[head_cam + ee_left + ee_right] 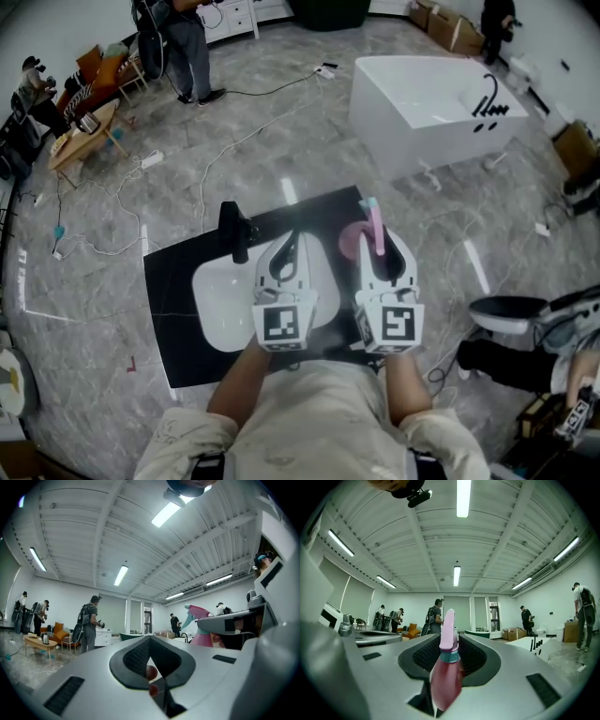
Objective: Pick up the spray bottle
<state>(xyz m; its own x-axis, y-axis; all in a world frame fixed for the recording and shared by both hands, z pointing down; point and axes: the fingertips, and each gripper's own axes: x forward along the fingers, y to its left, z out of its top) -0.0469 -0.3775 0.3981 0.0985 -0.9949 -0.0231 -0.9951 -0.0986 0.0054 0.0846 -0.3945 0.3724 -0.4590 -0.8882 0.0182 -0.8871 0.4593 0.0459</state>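
We note R gripper [450, 644] clamped on pink spray bottle [446, 681]. L gripper [290, 242], at its 9 o'clock, jaws together, empty.

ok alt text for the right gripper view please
A pink spray bottle stands upright, clamped in the right claw, spray head on top. Behind it, strip lights run overhead and several people stand far off.
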